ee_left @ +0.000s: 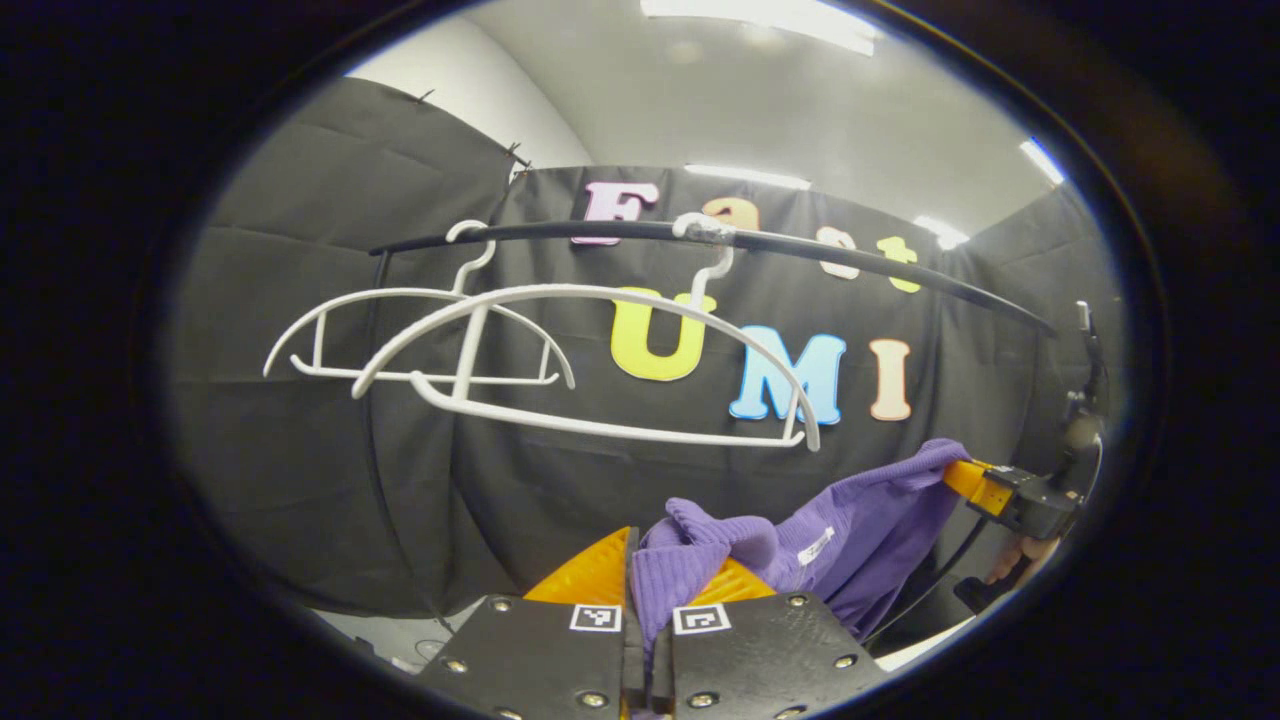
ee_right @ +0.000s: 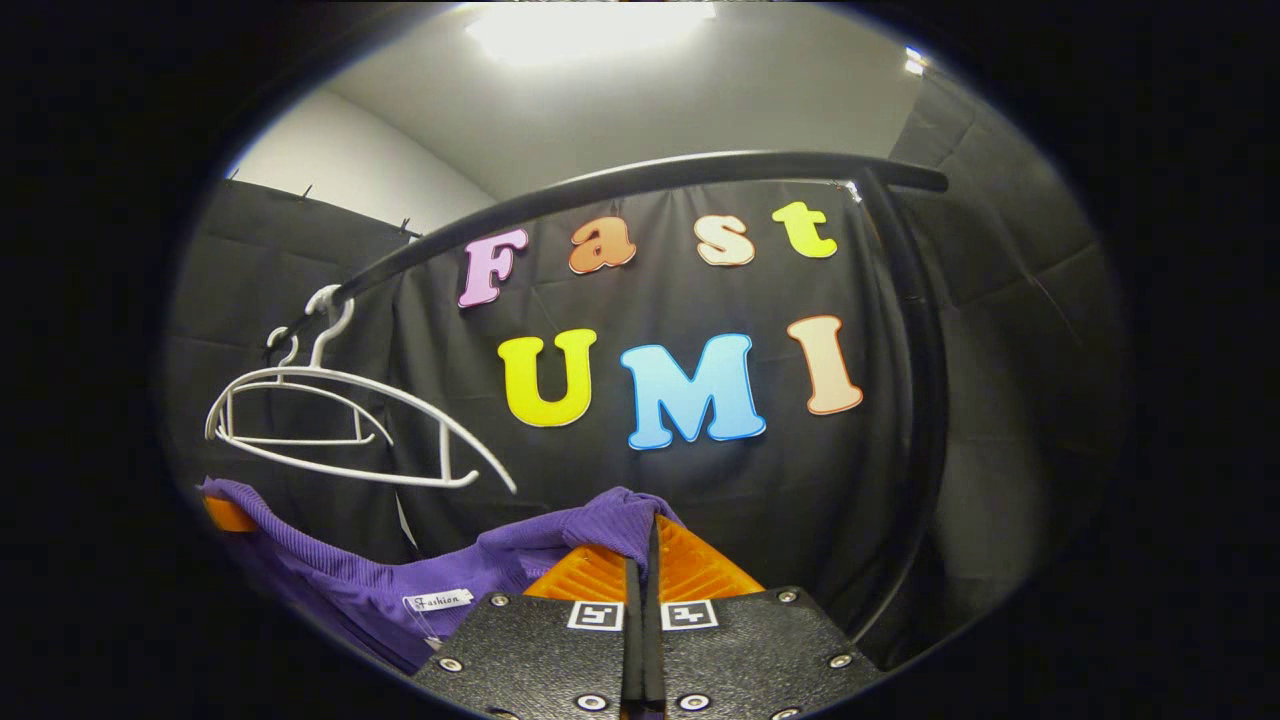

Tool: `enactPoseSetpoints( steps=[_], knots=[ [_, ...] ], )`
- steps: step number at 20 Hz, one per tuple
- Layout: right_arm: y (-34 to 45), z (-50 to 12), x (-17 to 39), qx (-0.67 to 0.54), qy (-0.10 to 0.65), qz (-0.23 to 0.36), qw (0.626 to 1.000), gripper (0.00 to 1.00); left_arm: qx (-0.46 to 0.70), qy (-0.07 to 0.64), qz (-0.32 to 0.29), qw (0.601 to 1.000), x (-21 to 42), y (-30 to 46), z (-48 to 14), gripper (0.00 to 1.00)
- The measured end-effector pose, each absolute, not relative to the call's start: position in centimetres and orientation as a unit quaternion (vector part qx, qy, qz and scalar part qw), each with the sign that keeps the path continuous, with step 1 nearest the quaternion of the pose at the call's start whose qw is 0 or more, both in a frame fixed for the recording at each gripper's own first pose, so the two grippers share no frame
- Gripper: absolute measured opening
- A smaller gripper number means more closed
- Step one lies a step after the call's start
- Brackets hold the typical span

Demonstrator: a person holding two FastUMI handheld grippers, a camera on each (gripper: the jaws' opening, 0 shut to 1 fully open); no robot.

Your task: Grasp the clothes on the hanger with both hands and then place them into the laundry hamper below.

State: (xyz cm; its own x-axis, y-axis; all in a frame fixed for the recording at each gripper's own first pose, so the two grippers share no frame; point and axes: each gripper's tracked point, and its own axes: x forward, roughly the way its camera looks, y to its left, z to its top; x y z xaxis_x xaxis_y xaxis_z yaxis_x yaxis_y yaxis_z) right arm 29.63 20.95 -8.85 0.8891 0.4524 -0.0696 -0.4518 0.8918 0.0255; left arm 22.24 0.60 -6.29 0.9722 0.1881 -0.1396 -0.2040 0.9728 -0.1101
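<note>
I see the left gripper [ee_left: 640, 560] clenched on a bunched fold of the purple ribbed knit garment [ee_left: 850, 530]. The right gripper [ee_right: 645, 555] pinches its other edge, fingers nearly together. The cloth sags between them, below two bare white curved hangers [ee_left: 590, 360] on the black rail [ee_left: 800, 250].

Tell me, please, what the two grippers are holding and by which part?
Both hold the purple garment: the left gripper pinches a bunched fold, the right gripper its other top edge.
</note>
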Motion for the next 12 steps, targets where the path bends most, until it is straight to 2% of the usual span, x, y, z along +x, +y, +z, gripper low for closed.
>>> enactPoseSetpoints(
  steps=[8,12],
  knots=[
    [20.6,-10.7,17.8,-0.035,0.082,0.177,0.980,0.00,-0.081,0.104,0.012,0.991,17.0,3.1,-10.4,0.04],
    [20.6,-13.7,11.5,-0.042,0.122,0.152,0.980,0.00,-0.086,0.137,-0.030,0.986,13.2,4.2,-14.3,0.04]
  ],
)
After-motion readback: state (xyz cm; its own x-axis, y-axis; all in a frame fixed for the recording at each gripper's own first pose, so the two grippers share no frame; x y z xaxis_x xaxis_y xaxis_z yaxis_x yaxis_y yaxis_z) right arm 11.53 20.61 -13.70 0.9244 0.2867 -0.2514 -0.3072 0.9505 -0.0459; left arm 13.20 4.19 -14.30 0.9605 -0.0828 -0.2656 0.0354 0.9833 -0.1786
